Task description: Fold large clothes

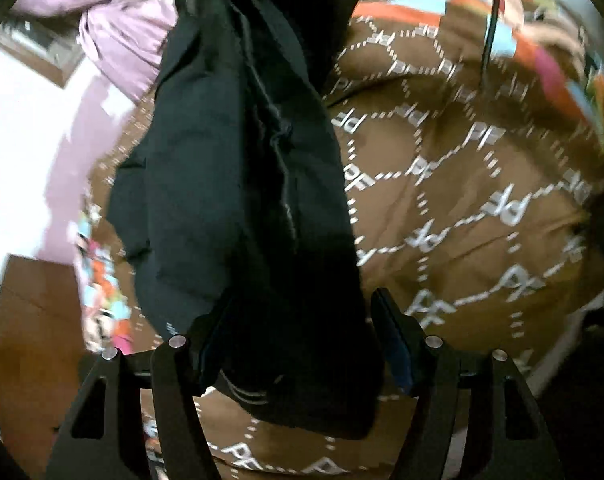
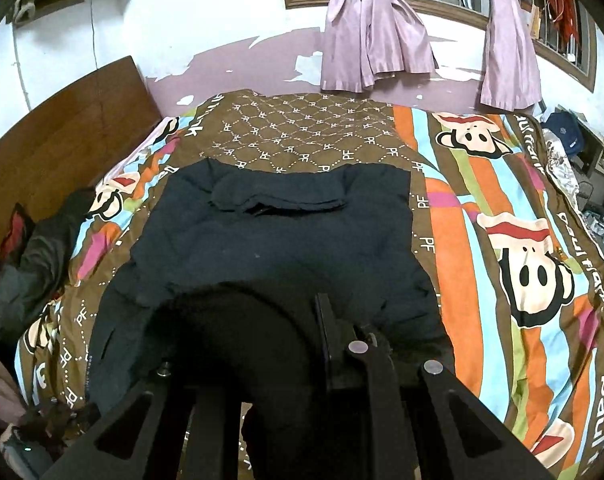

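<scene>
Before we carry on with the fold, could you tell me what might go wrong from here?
1. The left gripper stands open around the jacket, so that side may slump.
2. The right gripper pinches only a bunched fold, which could slip or drag the jacket askew on the quilt.

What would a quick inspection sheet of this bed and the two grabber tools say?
Surface: cartoon-print quilt covering the bed.
Job's things: dark padded jacket spread on the quilt.
Clutter: heap of dark clothes at the bed's left edge.
Grippers: left gripper open, jacket fabric between its fingers; right gripper shut on the jacket's near edge.
Cables: thin dark cable hanging over the quilt.
Surroundings: lilac curtains, barred window, wooden headboard.
</scene>
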